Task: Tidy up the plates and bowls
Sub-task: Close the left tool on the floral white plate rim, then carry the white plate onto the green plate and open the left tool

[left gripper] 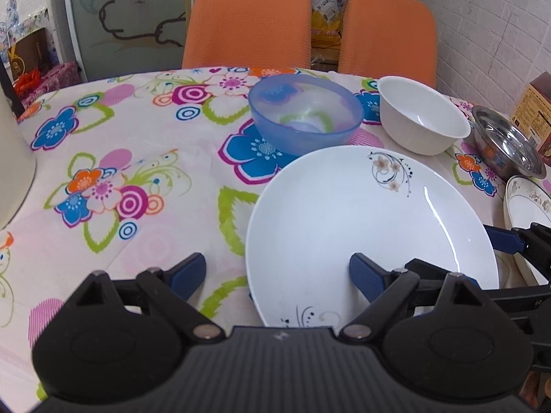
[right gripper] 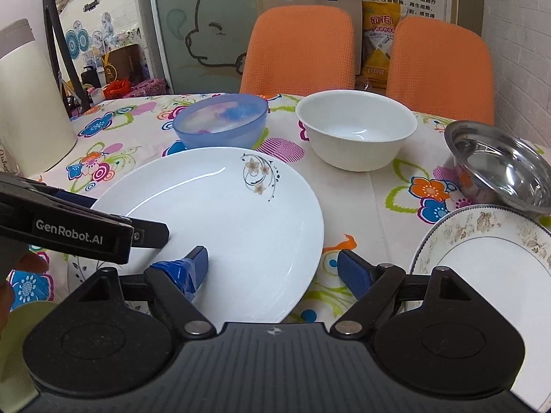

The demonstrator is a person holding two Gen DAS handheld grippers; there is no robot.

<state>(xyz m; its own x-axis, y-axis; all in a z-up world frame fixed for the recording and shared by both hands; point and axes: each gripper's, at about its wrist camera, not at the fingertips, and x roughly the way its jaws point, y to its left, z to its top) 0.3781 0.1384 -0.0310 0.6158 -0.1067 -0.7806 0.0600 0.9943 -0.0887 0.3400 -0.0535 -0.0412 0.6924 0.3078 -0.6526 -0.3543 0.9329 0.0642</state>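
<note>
A large white plate with a small flower motif lies flat on the flowered tablecloth. My left gripper is open and straddles the plate's left rim, its right finger over the plate and its left finger over the cloth. My right gripper is open across the plate's right rim, its left finger over the plate. Behind the plate stand a translucent blue bowl and a white bowl. Further right are a steel bowl and a patterned-rim plate.
Two orange chairs stand behind the table, with a white brick wall on the right. A tall cream container sits at the table's left, a brown box at its right. A hand holds the left gripper's body.
</note>
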